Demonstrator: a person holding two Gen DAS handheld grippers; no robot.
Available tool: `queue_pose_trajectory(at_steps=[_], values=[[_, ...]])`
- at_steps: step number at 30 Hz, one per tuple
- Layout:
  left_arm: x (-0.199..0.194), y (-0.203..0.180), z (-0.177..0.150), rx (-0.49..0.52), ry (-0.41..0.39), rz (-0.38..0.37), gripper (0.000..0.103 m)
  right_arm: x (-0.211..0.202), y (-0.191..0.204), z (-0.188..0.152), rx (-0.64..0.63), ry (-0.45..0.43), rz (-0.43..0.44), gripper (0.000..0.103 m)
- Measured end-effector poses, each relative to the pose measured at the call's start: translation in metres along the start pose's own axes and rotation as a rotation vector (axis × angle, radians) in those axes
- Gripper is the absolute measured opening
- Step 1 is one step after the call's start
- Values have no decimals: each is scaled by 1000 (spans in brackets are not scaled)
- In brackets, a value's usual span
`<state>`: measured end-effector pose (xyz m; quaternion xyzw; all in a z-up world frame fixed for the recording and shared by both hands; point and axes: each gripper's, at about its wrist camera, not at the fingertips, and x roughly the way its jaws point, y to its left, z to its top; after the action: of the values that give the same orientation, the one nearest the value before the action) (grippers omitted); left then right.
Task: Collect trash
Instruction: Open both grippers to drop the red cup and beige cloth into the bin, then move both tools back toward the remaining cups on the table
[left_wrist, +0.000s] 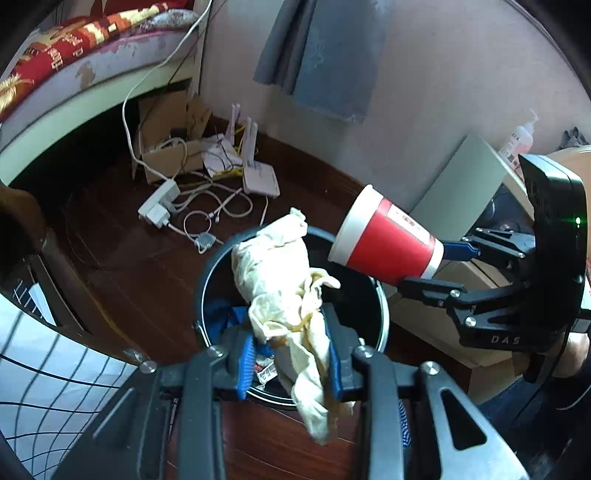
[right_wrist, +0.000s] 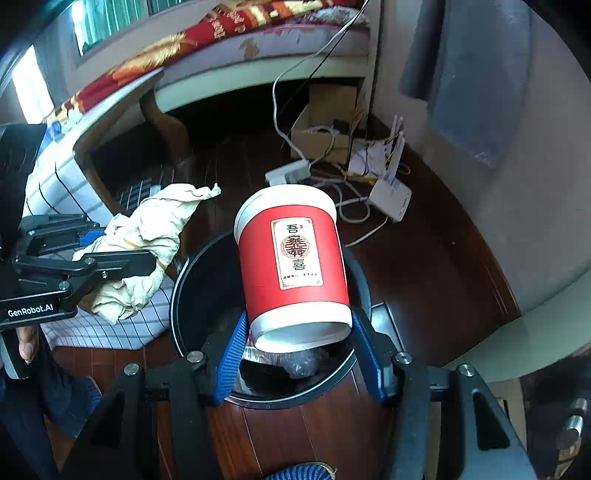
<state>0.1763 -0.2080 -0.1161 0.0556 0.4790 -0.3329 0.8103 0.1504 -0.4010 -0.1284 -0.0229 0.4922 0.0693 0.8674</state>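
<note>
Home bedroom. Bed (right_wrist: 229, 48) with red-gold patterned blanket (left_wrist: 70, 40) along wall; dark wood floor (left_wrist: 122, 258); cardboard box (left_wrist: 166, 144), white router (right_wrist: 391, 199), power strip (left_wrist: 159, 203) and tangled cables in corner; black trash bin (right_wrist: 192, 295) on floor.

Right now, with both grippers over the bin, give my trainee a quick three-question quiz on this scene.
1. True or false: the right gripper holds the red paper cup by its base end.
2. What does the left gripper hold: A) a crumpled cream wrapper, B) a bottle, C) a cable?
3. Fill in: both items hang above the black ___.

Key: 1 true; 2 A; 3 trash bin.
</note>
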Motion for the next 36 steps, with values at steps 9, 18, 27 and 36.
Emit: queue_pose_trajectory(at_steps=[9, 18, 27, 36], values=[[34, 3, -5, -19, 87, -45, 44, 35, 8, -8, -58, 106, 24, 64], [38, 24, -16, -66, 61, 121, 103, 57, -19, -19, -3, 184, -126, 103], [25, 23, -13, -53, 7, 178, 103, 53, -15, -11, -15, 158, -146, 103], [13, 20, -8, -33, -22, 196, 103, 44, -9, -2, -11, 122, -131, 103]])
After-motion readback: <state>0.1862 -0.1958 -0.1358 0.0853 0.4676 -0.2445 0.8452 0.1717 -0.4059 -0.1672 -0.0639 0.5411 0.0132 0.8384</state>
